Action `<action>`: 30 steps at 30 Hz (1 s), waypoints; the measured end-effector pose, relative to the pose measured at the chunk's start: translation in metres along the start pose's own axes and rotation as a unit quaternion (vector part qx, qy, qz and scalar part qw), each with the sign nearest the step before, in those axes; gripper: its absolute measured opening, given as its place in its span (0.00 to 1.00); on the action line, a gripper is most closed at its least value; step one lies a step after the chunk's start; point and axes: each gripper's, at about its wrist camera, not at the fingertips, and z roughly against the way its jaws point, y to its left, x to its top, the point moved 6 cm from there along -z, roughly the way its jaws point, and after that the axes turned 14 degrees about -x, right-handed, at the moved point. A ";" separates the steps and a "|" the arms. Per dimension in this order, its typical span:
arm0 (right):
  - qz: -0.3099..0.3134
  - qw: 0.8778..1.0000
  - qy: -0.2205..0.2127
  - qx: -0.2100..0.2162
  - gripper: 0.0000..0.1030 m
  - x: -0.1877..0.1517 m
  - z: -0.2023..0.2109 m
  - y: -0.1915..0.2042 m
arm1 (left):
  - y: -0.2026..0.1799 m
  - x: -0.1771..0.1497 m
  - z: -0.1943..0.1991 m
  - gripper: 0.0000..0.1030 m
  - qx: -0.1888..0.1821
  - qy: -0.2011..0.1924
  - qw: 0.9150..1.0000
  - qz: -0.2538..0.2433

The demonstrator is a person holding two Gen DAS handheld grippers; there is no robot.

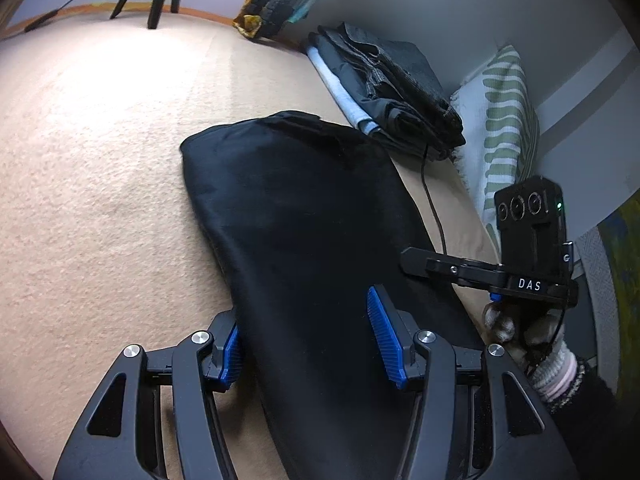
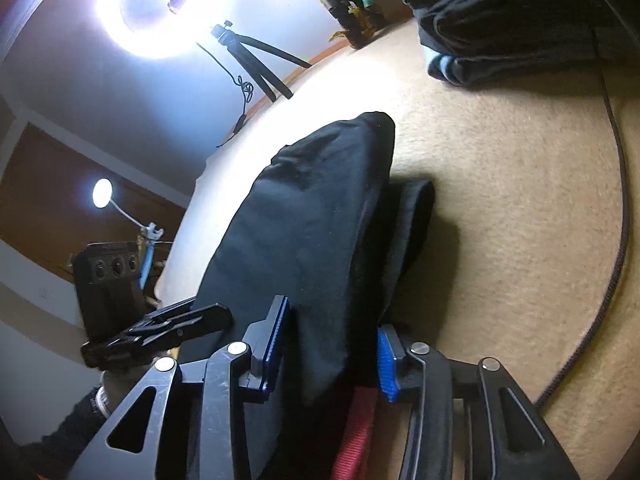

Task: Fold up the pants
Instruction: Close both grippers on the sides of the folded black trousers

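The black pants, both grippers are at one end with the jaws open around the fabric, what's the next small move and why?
Probably close both grippers on the cloth. The left gripper and right gripper each straddle the black pants with jaws open, so nothing is held yet. The pants lie long on the tan blanket, so another fold needs a grip first.

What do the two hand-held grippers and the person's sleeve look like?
The left hand-held gripper and right hand-held gripper are black linkages with silver pivots and ribbed blue pads. The right one's body reads "DAS". The sleeve is dark with a pale striped cuff.
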 end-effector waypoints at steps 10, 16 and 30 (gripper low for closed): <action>0.019 0.998 -0.025 -0.053 0.22 0.000 0.010 0.008 | -0.007 0.002 0.003 0.34 0.021 -0.007 0.999 -0.026; -0.014 1.000 -0.011 -0.020 0.39 0.001 -0.002 0.002 | -0.006 0.003 0.000 0.34 0.030 -0.007 0.999 -0.027; 0.014 0.997 -0.026 -0.073 0.27 0.002 -0.006 0.018 | -0.014 0.004 0.001 0.31 0.043 -0.020 0.998 -0.043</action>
